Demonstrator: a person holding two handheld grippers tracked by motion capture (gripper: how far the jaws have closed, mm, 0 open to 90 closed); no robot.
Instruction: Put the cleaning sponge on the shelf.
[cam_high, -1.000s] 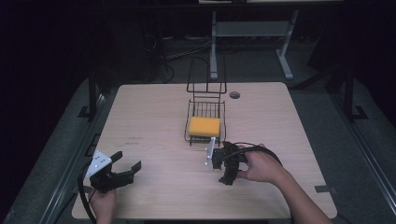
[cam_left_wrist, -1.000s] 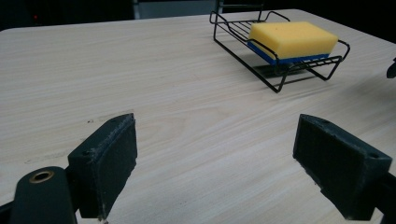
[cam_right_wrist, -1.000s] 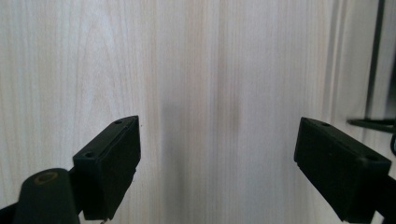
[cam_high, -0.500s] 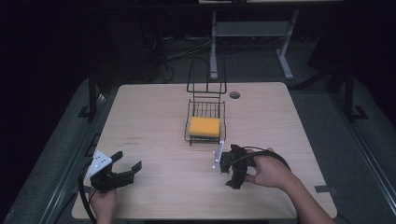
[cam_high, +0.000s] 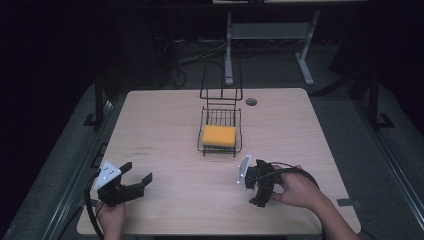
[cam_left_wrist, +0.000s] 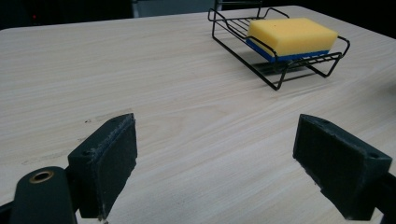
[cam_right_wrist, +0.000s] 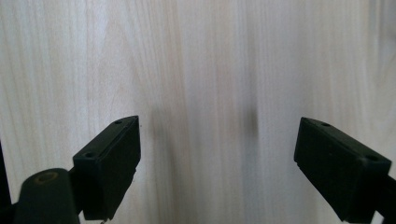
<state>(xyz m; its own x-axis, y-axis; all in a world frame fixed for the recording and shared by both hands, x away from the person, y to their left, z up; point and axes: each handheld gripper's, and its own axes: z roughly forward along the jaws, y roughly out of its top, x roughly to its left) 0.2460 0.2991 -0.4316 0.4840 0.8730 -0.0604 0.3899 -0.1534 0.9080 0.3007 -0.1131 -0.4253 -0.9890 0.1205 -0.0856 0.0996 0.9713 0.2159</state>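
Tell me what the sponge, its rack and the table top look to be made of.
Sponge: soft foam, matte yellow with a thin blue layer beneath, probably a scouring pad. Rack: thin bent wire, glossy black, likely coated metal. Table: pale wood-grain surface with a smooth, low sheen, possibly laminate rather than solid wood.

I see a yellow rectangular sponge with a blue underside (cam_high: 218, 135) lying flat in a black wire basket (cam_high: 204, 146), mid-counter (cam_high: 160, 125), slightly tilted.
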